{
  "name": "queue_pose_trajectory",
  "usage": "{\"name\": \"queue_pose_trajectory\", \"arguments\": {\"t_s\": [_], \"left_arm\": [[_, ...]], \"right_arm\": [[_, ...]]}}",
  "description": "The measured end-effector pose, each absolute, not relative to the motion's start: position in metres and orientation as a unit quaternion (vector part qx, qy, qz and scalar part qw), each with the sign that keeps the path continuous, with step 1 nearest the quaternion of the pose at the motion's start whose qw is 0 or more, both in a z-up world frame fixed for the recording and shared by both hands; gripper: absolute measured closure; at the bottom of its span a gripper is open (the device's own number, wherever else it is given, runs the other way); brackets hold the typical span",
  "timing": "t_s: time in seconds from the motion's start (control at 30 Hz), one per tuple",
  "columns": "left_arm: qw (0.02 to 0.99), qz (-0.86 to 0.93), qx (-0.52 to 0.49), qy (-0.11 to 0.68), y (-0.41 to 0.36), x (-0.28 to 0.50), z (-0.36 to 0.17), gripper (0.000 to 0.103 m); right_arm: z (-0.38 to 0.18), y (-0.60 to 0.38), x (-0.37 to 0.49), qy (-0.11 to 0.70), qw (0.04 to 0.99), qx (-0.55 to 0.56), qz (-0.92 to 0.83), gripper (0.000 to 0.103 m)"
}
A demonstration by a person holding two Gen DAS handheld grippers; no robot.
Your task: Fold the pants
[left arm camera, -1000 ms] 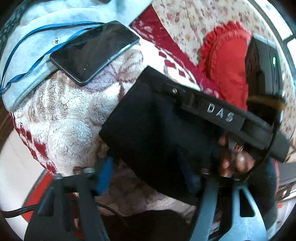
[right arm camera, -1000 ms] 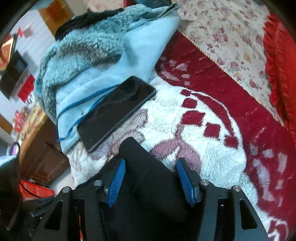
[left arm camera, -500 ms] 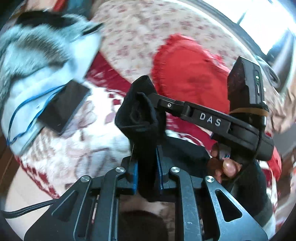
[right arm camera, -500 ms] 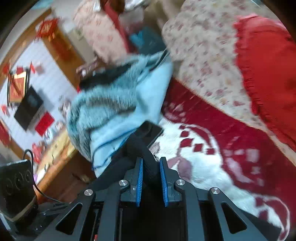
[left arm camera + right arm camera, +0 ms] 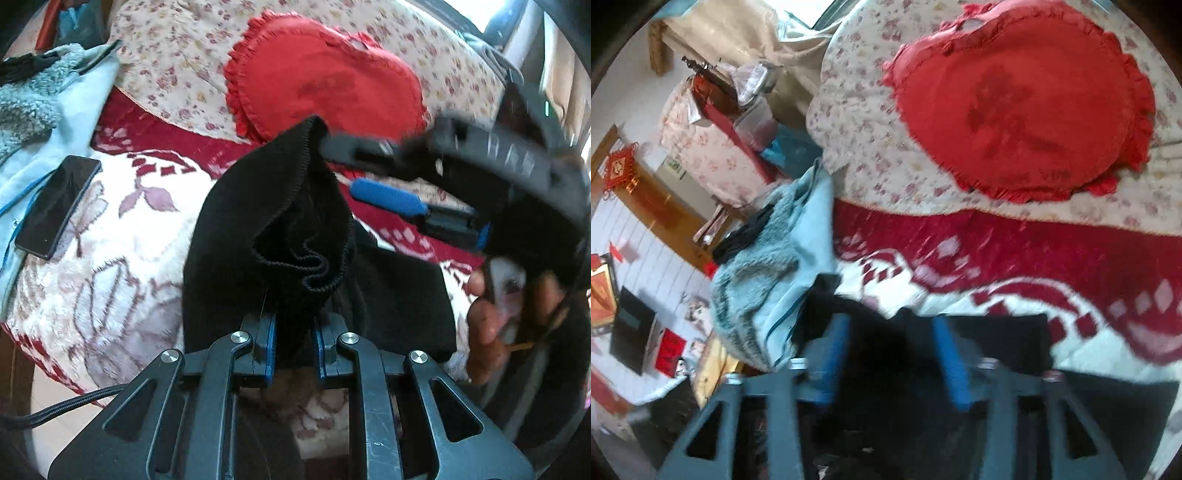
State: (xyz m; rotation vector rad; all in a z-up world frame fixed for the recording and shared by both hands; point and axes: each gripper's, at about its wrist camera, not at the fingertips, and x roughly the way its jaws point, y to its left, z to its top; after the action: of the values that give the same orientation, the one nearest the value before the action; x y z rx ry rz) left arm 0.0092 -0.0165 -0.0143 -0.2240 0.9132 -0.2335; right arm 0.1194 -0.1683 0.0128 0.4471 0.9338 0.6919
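The black pants (image 5: 266,229) hang bunched above the red and white fleece blanket (image 5: 122,236). My left gripper (image 5: 293,345) is shut on a fold of them, the ribbed hem curling just ahead of the blue pads. My right gripper (image 5: 373,173), blurred, reaches in from the right in the left wrist view with its fingers spread beside the raised hem. In the right wrist view the right gripper (image 5: 894,354) is open over dark pants cloth (image 5: 997,343), nothing pinched between the blue pads.
A black phone (image 5: 55,206) lies on a light blue fleece garment (image 5: 33,110) at the left. A red heart-shaped cushion (image 5: 325,85) rests on the floral bedspread (image 5: 177,62) behind. Furniture and a TV (image 5: 631,328) stand off the bed's left edge.
My right gripper has opened and let go of the pants fold it held half a second ago. My left gripper stays shut on the pants, which hang more spread out.
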Motion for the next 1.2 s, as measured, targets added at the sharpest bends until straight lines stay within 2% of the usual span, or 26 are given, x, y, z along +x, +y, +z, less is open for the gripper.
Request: {"name": "queue_pose_trajectory", "arguments": {"t_s": [0.17,0.33,0.4,0.43,0.47,0.6,0.83,0.9,0.93,0.97,1.2], "left_arm": [[0.886,-0.107,-0.104,0.439,-0.017,0.007,-0.016,0.088],[0.886,-0.105,-0.105,0.440,-0.017,0.005,-0.017,0.088],[0.885,-0.102,-0.105,0.442,-0.017,0.002,-0.016,0.088],[0.885,-0.101,-0.105,0.443,-0.017,0.001,-0.016,0.088],[0.884,-0.102,-0.106,0.444,-0.016,0.000,-0.015,0.088],[0.882,-0.119,-0.111,0.443,-0.021,-0.002,-0.004,0.088],[0.878,-0.199,-0.085,0.426,-0.068,-0.017,0.026,0.087],[0.867,-0.225,-0.092,0.435,-0.074,-0.020,0.028,0.080],[0.860,-0.238,-0.098,0.441,-0.075,-0.020,0.028,0.072],[0.851,-0.250,-0.107,0.448,-0.075,-0.021,0.026,0.066],[0.858,-0.181,-0.095,0.471,-0.049,-0.010,0.009,0.066]], "right_arm": [[0.025,-0.150,0.106,0.431,0.810,0.198,0.345,0.049],[0.009,-0.135,0.106,0.462,0.801,0.185,0.333,0.047],[0.001,-0.130,0.109,0.470,0.797,0.179,0.334,0.062],[-0.002,-0.128,0.110,0.468,0.798,0.173,0.339,0.075],[-0.004,-0.127,0.109,0.464,0.803,0.167,0.335,0.084],[-0.001,-0.137,0.102,0.446,0.812,0.173,0.335,0.087],[0.040,-0.192,0.076,0.392,0.848,0.157,0.319,0.090],[0.044,-0.217,0.066,0.385,0.861,0.152,0.296,0.093],[0.043,-0.231,0.061,0.385,0.866,0.151,0.282,0.093],[0.038,-0.247,0.058,0.390,0.868,0.155,0.264,0.093],[-0.034,-0.307,0.066,0.470,0.858,0.153,0.139,0.094]]}}
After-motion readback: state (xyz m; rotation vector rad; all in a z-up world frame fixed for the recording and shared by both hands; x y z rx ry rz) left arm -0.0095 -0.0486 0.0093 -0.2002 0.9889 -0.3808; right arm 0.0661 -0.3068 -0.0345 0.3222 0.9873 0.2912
